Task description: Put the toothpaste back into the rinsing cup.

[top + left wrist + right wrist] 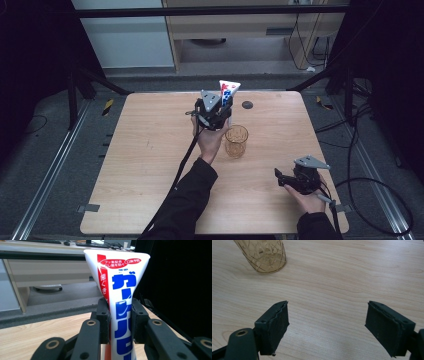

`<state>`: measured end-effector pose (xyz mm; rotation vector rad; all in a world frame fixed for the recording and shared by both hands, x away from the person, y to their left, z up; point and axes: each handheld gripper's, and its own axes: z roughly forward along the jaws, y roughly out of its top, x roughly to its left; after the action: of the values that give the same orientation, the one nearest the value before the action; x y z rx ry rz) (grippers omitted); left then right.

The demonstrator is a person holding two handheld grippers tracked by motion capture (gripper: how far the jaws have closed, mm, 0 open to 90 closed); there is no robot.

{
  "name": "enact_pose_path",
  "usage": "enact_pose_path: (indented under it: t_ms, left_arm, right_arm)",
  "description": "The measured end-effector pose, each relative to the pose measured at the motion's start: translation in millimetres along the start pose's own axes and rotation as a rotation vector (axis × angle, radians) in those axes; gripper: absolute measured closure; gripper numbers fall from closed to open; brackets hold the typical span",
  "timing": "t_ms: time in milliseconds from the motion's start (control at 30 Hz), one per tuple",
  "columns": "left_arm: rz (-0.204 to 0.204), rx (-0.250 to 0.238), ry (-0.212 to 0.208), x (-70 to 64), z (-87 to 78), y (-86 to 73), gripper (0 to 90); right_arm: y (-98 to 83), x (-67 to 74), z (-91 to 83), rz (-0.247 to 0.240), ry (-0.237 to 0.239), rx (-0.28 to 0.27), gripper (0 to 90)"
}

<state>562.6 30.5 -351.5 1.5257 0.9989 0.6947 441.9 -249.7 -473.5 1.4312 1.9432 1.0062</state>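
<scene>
I see a light wood table [150, 170] w/ an amber glass cup [236, 141] upright near centre & a dark round disc [247, 104] by far edge.

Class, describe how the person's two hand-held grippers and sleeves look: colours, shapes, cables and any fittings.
Both the left gripper and the right gripper are black, each topped by a grey three-cornered plate. The jaws are black linkages with brass-coloured pivot rings and flat dark pads. A black cable trails from each. The sleeves are black.
</scene>
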Motion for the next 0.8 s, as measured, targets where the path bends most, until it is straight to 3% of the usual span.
enact_pose_path:
  t_ms: [800]
  left_arm:
    - [0.003,0.042,-0.027,-15.8,30.3,-25.3,72.4]
  right_arm:
    - [-1.1,-1.4,1.0,-0.004,-0.006,-0.001,18.4]
